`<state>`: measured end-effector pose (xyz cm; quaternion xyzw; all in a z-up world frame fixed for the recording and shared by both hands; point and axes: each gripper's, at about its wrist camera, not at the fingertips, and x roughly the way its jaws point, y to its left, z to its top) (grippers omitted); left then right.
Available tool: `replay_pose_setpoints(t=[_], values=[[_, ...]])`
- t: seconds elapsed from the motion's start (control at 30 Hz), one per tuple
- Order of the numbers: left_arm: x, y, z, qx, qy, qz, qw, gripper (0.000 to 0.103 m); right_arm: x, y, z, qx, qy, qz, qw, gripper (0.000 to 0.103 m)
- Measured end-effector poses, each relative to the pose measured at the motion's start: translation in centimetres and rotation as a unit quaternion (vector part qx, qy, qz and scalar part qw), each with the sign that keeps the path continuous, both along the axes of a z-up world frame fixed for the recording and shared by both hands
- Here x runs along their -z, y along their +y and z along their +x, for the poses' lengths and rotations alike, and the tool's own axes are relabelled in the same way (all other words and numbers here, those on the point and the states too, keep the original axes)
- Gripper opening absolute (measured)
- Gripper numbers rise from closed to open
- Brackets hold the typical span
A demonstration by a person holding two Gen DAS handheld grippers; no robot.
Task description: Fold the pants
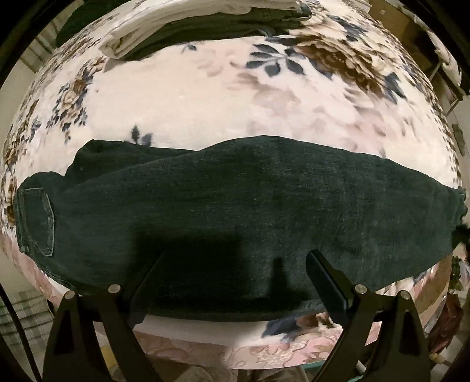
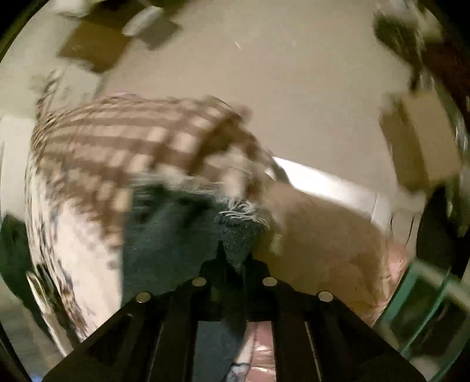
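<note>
Dark green-black pants (image 1: 235, 205) lie across the floral blanket, waist and back pocket (image 1: 36, 220) at the left, leg ends at the right. My left gripper (image 1: 235, 270) is open just above the near edge of the pants, its fingers (image 1: 326, 279) spread wide apart. In the blurred right wrist view my right gripper (image 2: 233, 258) is shut on the frayed hem end of the pants (image 2: 235, 232), lifted off the bed edge.
The floral blanket (image 1: 205, 97) covers the bed. Folded white and dark clothes (image 1: 182, 26) are stacked at the far edge. A plaid cloth (image 2: 117, 135) and beige floor (image 2: 279, 88) show beyond the right gripper. A green-framed thing (image 2: 423, 296) stands at right.
</note>
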<state>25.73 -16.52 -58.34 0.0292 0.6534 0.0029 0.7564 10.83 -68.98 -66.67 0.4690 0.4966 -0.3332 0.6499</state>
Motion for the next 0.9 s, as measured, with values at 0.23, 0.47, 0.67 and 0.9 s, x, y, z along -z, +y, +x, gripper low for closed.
replay_pose_setpoints(t=[0.23,0.47,0.67,0.9], values=[[0.2,1.4,-1.7,-0.033,0.0,0.006,0.9994,0.095,0.9,0.6,3.8,-0.097,0.071,-0.038,0.992,0.013],[-2.0,11.0,-4.5,-0.146,-0.011,-0.023,0.989,0.095,-3.9,4.7,1.0,-0.06,0.033,0.029,0.997,0.053],[-2.9,23.3,-7.1,-0.25,-0.009,-0.015,0.9681,0.095,-3.8,21.7,-1.3,-0.179,0.021,0.148,0.972,0.053],[-0.8,35.8,-7.3,-0.342,-0.004,-0.03,0.939,0.095,0.7,39.8,0.3,-0.227,0.0,0.248,0.942,0.052]])
